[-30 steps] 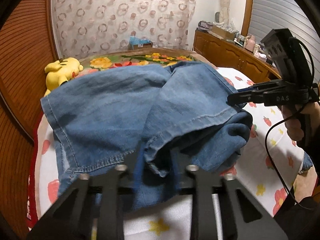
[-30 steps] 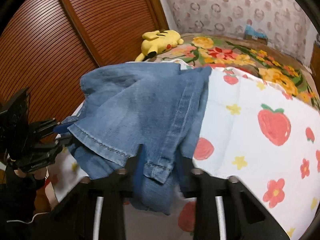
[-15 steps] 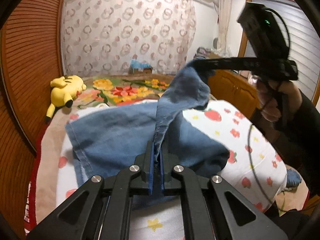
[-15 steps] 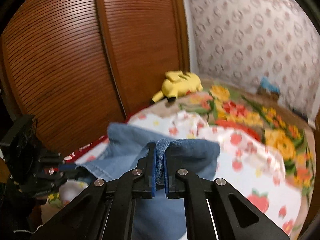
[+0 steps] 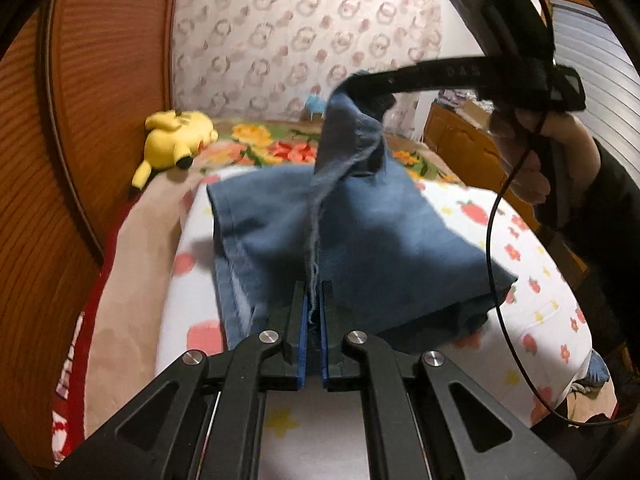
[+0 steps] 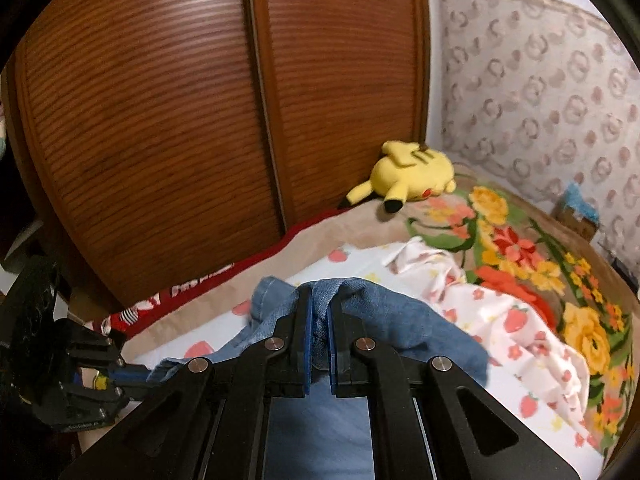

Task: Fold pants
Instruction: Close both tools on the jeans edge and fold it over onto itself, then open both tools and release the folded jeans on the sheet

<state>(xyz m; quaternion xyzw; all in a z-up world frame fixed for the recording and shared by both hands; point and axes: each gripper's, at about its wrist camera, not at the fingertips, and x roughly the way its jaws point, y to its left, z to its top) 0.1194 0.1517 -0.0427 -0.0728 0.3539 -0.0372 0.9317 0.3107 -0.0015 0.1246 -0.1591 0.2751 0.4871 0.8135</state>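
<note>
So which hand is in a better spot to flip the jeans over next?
Probably the right. The right gripper already holds its pinch of the jeans lifted high above the bed, ready to carry across. The left gripper grips a fold low down, better for anchoring.

Faint letters "DAS" stand on the right gripper (image 5: pixel 370 94).

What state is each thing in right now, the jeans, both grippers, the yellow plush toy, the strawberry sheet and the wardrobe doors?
jeans: partly lifted off the bed, pinched at two spots along the near edge.
left gripper: shut on the jeans.
right gripper: shut on the jeans, held higher.
yellow plush toy: lying on the bed by the wardrobe.
strawberry sheet: rumpled at its far edge.
wardrobe doors: closed.
</note>
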